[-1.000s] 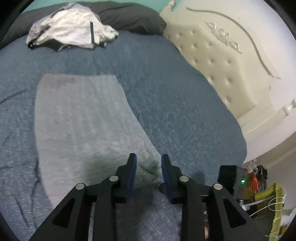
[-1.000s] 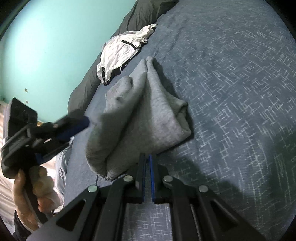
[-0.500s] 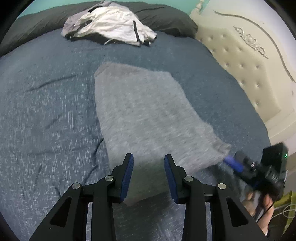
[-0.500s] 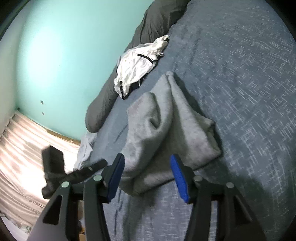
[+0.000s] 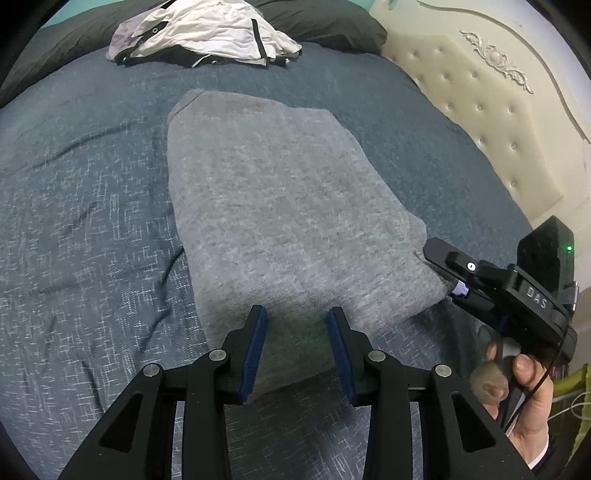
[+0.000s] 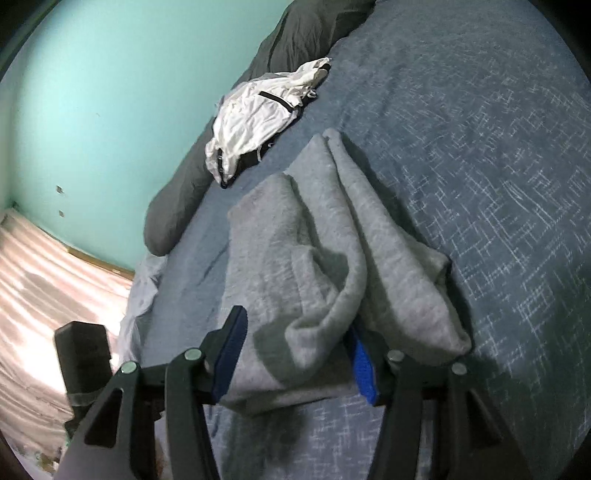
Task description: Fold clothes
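Bed (image 5: 92,221): folded grey garment (image 5: 280,206) lies flat | left gripper (image 5: 297,347): part open over near edge, holding nothing | right gripper (image 6: 295,354): jaws closing, garment between, no grip.

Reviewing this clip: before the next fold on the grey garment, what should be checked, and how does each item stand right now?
1. Folded grey fleece garment lies flat on the blue woven bedspread: ok from the left wrist view; its near edge looks bunched in the right wrist view.
2. Left gripper open, near edge between the pads, not pinched: ok.
3. Right gripper jaws closing around the near corner layers; pads not yet pressing: not ok.
4. Both grippers at the same end of the garment: ok.
5. Crumpled white garment with black trim clear of the fold path: ok.
6. Number of layers the right gripper would catch: cannot tell.
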Tool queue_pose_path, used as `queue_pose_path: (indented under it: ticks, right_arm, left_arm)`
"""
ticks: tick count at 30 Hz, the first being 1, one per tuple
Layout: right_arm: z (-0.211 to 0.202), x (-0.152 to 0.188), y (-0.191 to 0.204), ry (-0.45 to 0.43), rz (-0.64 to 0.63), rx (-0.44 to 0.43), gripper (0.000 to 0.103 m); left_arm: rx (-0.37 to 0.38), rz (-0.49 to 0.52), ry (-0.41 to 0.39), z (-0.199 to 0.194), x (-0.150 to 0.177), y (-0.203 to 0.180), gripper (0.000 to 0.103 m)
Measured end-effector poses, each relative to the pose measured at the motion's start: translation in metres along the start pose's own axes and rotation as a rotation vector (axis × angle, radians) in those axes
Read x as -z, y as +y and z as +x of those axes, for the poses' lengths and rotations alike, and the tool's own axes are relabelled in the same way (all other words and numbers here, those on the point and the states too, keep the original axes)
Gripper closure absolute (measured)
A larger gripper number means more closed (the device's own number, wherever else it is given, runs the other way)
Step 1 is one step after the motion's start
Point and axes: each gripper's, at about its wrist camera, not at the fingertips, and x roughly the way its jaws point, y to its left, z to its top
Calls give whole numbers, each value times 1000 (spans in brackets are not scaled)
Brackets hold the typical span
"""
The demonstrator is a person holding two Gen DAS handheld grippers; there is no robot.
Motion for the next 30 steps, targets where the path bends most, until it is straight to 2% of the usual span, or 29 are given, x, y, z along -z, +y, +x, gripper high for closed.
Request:
queue_pose_path:
  ticks: [2,4,6,16,23,26,30]
  right_arm:
    - [1,1,0,-2,-21,24,66]
    - [2,1,0,-9,-44,52,87]
    - [0,1,-1,-20,-61,69,94]
    - [-35,-6,23,-143,-188,31,97]
    - [-33,-7,-13,-133,-78,67,97]
    - [-31,-4,-17,-119,-73,87,97]
    - [-17,5,-33,-51,-15,122,97]
  left_arm:
    - [-4,6,3,3,2,-2,65]
    - [-9,13,2,3,2,-3,65]
    - [-14,23,-1,1,3,-6,65]
    - [-12,32,-25,-15,-5,-7,65]
    - [-10,27,-21,-9,-7,-6,65]
    - [-18,25,-8,-2,-6,-7,65]
    - [-18,28,9,5,-5,-6,65]
